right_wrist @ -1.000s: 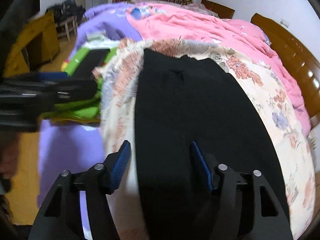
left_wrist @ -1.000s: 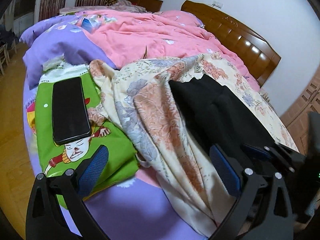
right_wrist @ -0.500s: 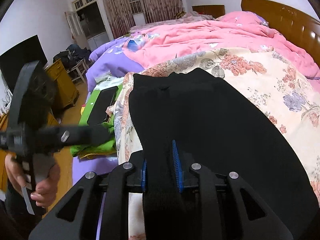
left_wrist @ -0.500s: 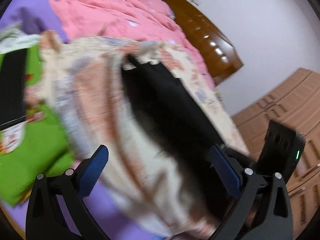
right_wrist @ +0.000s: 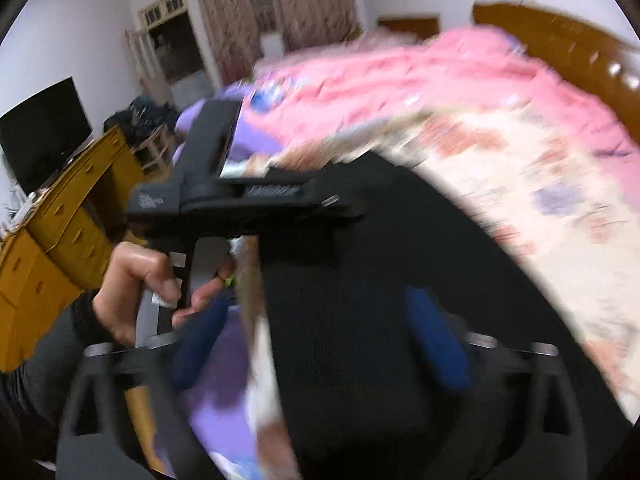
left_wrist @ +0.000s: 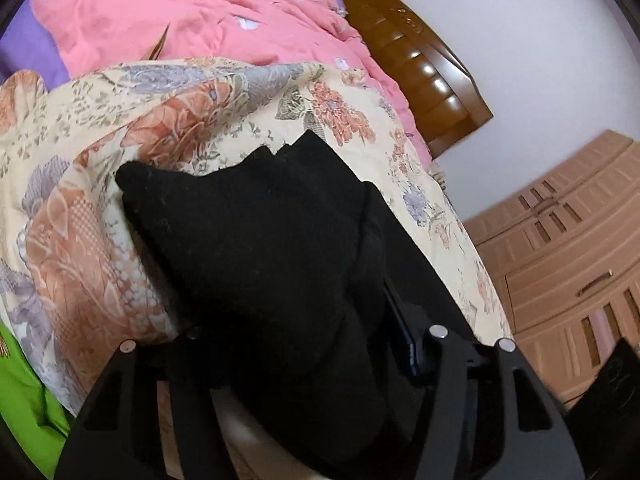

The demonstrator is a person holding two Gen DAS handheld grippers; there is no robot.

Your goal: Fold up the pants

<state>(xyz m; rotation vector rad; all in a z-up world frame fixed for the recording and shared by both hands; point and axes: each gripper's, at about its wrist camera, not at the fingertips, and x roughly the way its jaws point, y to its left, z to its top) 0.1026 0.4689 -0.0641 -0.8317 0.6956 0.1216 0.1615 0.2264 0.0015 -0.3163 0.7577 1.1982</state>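
The black pants lie on the flowered blanket of the bed, and one end is lifted and bunched between the left tongs, which pinch it. The right tongs are spread, with cloth just ahead of them. The fold seems in hand; next the held end should go forward. Only the right view shows the hand.

Wide bed with a brown wooden headboard at its far end. Spread over it: pink quilt toward the headboard, cream floral blanket across the middle, black pants bunched on the floral blanket near the foot edge.
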